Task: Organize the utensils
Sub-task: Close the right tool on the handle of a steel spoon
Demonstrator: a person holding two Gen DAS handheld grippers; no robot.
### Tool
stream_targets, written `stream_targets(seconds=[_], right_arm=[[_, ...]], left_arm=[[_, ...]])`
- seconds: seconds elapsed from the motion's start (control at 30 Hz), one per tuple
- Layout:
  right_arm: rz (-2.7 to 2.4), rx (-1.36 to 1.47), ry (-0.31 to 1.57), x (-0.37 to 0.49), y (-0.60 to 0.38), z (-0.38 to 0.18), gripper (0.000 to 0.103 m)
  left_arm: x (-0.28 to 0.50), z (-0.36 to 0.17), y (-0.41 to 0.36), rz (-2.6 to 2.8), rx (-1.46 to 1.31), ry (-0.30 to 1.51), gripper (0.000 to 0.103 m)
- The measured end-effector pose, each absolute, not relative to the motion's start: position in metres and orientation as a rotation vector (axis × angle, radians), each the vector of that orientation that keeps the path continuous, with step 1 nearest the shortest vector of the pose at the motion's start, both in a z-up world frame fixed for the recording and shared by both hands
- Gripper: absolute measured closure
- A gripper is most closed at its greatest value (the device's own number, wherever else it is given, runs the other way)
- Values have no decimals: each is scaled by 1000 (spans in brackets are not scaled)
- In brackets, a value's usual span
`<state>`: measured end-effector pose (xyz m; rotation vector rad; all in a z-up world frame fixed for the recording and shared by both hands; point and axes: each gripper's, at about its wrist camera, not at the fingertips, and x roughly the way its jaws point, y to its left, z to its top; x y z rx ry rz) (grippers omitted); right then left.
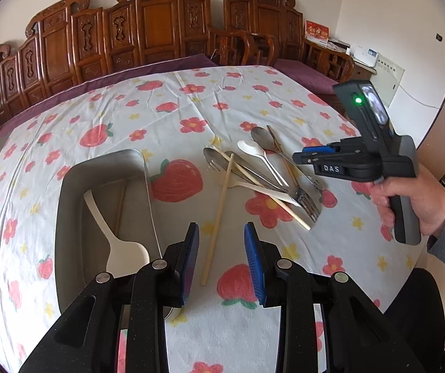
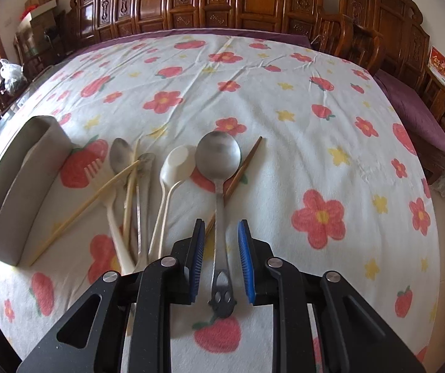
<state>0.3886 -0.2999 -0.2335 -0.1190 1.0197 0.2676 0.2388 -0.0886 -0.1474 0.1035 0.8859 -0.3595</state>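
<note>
Two grippers hover over our flowered counter. Our right gripper has its fingers narrowly parted astride the metal spoon handle, not pressing it. Our left gripper is narrowly parted and empty beside the steel tray, which holds one white spoon.

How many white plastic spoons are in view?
2. One white plastic spoon lies inside the rectangular metal tray; the other white spoon is in the utensil pile on the floral tablecloth. The pile may hide more.
</note>
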Motion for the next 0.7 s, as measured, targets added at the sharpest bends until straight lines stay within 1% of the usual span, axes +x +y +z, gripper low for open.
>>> stream_targets(seconds=[0.17,0.33,0.43,0.7], right_arm=[[256,-122,1073,401,-299,-245,79],[251,-126,1076,402,-299,-246,79],[250,-149,1114,401,-297,-249,80],[235,-161,1102,402,-294,-249,80]], left_arm=[[240,-149,-89,-357,108,891,75],[241,-153,-90,-358,111,898,75],[241,-154,-91,-362,109,900,75],[246,-161,-97,-362,120,917,75]])
